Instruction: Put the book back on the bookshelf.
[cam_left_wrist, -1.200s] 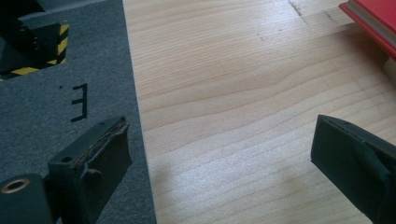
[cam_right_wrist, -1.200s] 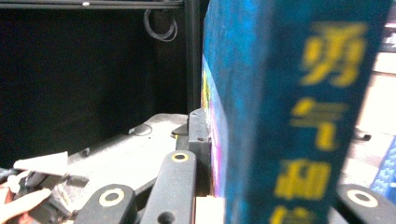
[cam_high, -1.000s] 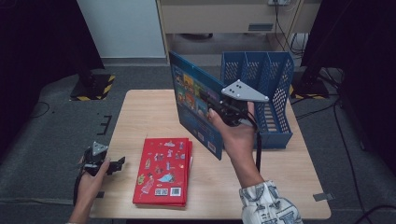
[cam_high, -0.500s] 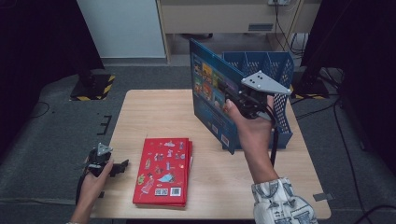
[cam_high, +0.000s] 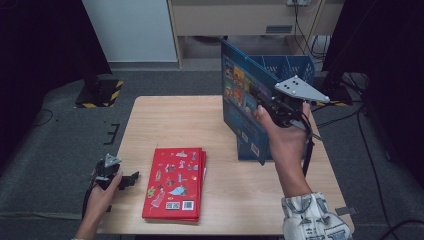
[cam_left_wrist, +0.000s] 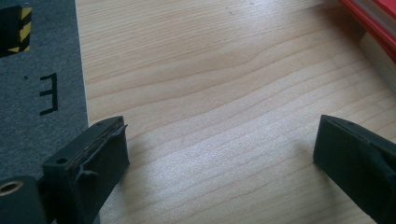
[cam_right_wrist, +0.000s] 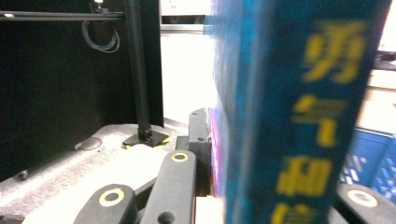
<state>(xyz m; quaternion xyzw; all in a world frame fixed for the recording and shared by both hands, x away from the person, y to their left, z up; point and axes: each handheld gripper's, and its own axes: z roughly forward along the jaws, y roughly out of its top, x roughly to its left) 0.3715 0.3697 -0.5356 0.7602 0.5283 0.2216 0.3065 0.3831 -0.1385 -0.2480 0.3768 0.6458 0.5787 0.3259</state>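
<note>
The table (cam_high: 210, 120) carries a blue rack (cam_high: 292, 70) at its far right and a red book (cam_high: 175, 182) lying flat at its near left. A blue book (cam_high: 245, 107) is held upright above the table just in front of the rack, clamped in the jaws of the right gripper (cam_high: 272, 107), its spine close to that gripper's camera (cam_right_wrist: 299, 116). The left gripper (cam_high: 117, 177) rests at the near left edge beside the red book, jaws spread wide over bare wood with nothing between them (cam_left_wrist: 219, 149).

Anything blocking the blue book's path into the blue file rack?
Nothing visible. The right gripper holds the blue book upright, just in front of the blue file rack; the rack slots that show look empty. The red book lies flat, well to the side.
</note>
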